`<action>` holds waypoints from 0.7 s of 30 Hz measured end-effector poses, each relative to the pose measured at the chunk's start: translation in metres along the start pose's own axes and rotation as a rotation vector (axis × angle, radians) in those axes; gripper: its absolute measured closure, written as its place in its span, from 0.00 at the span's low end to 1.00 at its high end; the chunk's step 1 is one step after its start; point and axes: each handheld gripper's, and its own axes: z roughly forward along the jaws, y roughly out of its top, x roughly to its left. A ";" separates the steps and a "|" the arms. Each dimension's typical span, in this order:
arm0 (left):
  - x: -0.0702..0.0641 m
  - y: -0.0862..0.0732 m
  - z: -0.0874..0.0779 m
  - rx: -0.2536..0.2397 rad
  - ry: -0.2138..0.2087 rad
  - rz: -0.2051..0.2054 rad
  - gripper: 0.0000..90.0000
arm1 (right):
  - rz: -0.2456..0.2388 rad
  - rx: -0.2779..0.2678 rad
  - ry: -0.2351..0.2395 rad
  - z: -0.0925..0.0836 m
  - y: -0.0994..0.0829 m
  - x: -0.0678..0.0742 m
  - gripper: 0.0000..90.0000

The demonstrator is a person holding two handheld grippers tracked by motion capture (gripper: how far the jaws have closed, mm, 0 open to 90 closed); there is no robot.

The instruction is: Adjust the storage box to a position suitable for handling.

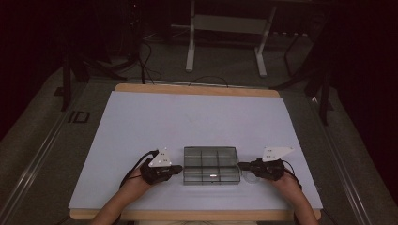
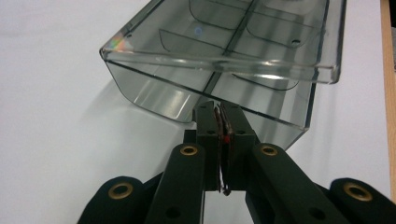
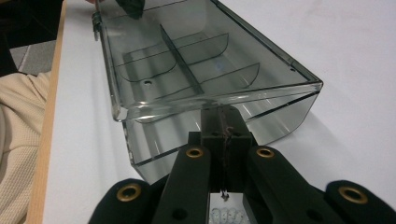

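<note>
Two grippers flank a clear smoke-tinted compartment box (image 1: 210, 165) that sits on the pale sheet (image 1: 141, 122) covering the bench, close to the near edge and roughly midway between the left and right edges. The box is divided by one long partition and several curved cross-walls into separate compartments, and a raised rim runs around its top. The left gripper (image 1: 177, 169) lies level against the left end wall of the box; in the left gripper view its jaws stand pressed together, the worn pads (image 2: 223, 135) meeting face to face with nothing between them, the tips at the lower part of that end wall. The right gripper (image 1: 243, 166) lies level against the right end wall; in the right gripper view its jaws are likewise closed flat on each other, tips just below the rim (image 3: 224, 100). Each gripper carries a grey three-cornered plate. A wooden strip (image 1: 197, 89) of the bench shows along the far edge.
</note>
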 end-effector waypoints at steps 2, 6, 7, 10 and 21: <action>0.001 0.002 -0.002 -0.008 0.006 -0.001 0.97 | -0.001 -0.003 -0.001 0.000 0.000 0.000 1.00; 0.000 0.004 -0.002 -0.017 0.023 0.002 0.87 | 0.003 -0.005 -0.001 -0.001 0.001 0.000 1.00; 0.000 0.004 -0.002 -0.020 0.023 0.001 0.81 | 0.002 -0.006 -0.002 -0.001 0.002 0.000 1.00; 0.001 0.005 -0.002 -0.029 0.047 -0.010 0.72 | 0.000 -0.010 -0.003 -0.002 0.003 -0.001 1.00; -0.001 0.011 -0.006 -0.101 0.069 0.002 0.66 | 0.004 -0.028 -0.008 -0.007 0.004 -0.002 1.00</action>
